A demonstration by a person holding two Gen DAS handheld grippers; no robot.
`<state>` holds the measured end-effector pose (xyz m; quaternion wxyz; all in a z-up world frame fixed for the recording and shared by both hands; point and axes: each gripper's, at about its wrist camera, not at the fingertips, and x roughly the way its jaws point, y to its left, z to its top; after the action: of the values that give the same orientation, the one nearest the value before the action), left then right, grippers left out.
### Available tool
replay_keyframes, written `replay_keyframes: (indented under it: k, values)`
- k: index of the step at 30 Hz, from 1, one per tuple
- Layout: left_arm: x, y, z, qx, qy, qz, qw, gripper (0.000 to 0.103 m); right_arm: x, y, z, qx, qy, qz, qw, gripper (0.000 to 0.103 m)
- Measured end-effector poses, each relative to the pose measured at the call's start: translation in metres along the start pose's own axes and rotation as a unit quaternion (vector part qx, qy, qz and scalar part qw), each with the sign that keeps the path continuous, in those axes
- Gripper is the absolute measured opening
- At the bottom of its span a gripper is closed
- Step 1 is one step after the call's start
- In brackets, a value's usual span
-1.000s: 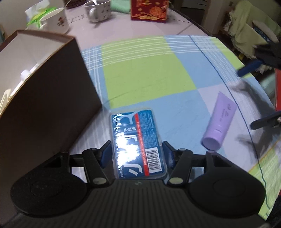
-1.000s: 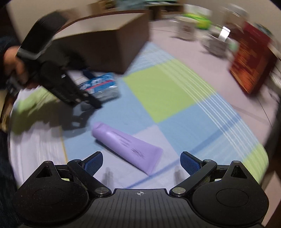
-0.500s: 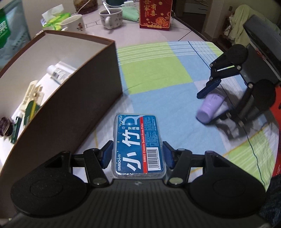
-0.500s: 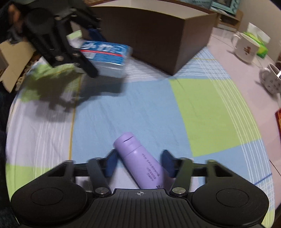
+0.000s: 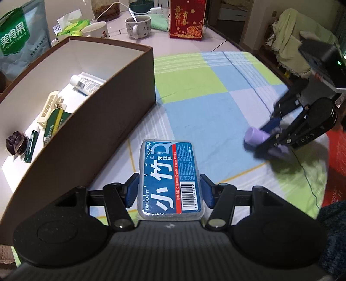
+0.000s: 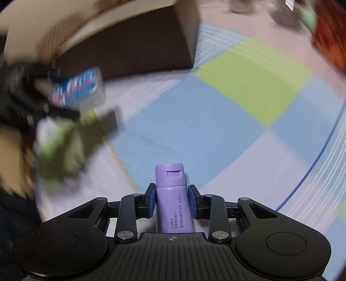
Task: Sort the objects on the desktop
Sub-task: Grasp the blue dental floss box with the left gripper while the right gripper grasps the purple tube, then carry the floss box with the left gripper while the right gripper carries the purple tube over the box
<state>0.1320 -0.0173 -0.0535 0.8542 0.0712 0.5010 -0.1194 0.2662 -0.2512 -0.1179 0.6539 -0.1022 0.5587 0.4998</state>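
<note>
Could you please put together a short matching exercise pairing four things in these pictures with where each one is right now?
Things:
1. floss pick box
2. purple tube
3. white tube
4. red gift box

Places:
A. lying inside the brown box
B. clamped in the right gripper
C. standing on the far side of the table, beside a mug
D. clamped in the left gripper

Pairs: 1-D, 2-B, 3-A, 4-C
</note>
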Motion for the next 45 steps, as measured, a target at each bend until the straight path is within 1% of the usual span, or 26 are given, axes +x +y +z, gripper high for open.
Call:
replay_keyframes:
  k: [2, 4, 8, 10, 14, 17, 20, 23, 26, 31, 36, 40, 45]
  values:
    - [-0.013, 0.014, 0.000, 0.004, -0.011, 0.005, 0.9999, 0.054, 0.000, -0.003, -0.004, 0.069, -0.017, 0.041, 0.997, 0.030]
    - [-0.027, 0.028, 0.001, 0.009, -0.022, 0.009, 0.9997, 0.054, 0.000, 0.001, -0.006, 0.119, -0.037, 0.075, 0.989, 0.030]
    - [-0.054, 0.055, 0.002, 0.017, -0.045, 0.019, 0.9987, 0.054, -0.003, 0.019, 0.007, 0.171, -0.079, 0.132, 0.973, 0.030]
    - [-0.067, 0.069, 0.002, 0.022, -0.056, 0.023, 0.9979, 0.054, -0.006, 0.031, 0.023, 0.174, -0.103, 0.147, 0.968, 0.030]
    - [-0.094, 0.097, 0.003, 0.030, -0.078, 0.033, 0.9959, 0.054, -0.015, 0.060, 0.066, 0.151, -0.159, 0.152, 0.964, 0.030]
    - [-0.113, 0.118, 0.004, 0.036, -0.095, 0.041, 0.9940, 0.054, -0.024, 0.080, 0.099, 0.121, -0.198, 0.138, 0.963, 0.030]
    - [-0.117, 0.147, 0.011, 0.039, -0.105, 0.067, 0.9914, 0.054, -0.028, 0.098, 0.133, 0.090, -0.227, 0.112, 0.963, 0.030]
    - [-0.113, 0.172, 0.019, 0.035, -0.109, 0.082, 0.9901, 0.054, -0.026, 0.120, 0.161, 0.066, -0.246, 0.078, 0.964, 0.030]
    - [-0.104, 0.193, 0.028, 0.027, -0.108, 0.091, 0.9896, 0.054, -0.028, 0.137, 0.187, 0.045, -0.251, 0.035, 0.966, 0.030]
    - [-0.078, 0.217, 0.039, 0.019, -0.096, 0.088, 0.9912, 0.054, -0.009, 0.146, 0.219, 0.022, -0.228, -0.034, 0.973, 0.030]
    - [-0.056, 0.229, 0.041, 0.015, -0.085, 0.079, 0.9932, 0.054, 0.011, 0.143, 0.230, -0.007, -0.181, -0.091, 0.979, 0.030]
    - [-0.045, 0.233, 0.038, 0.011, -0.078, 0.072, 0.9943, 0.054, 0.027, 0.140, 0.234, -0.031, -0.141, -0.119, 0.982, 0.030]
    - [-0.037, 0.239, 0.036, 0.006, -0.073, 0.066, 0.9952, 0.054, 0.048, 0.137, 0.238, -0.052, -0.097, -0.141, 0.984, 0.030]
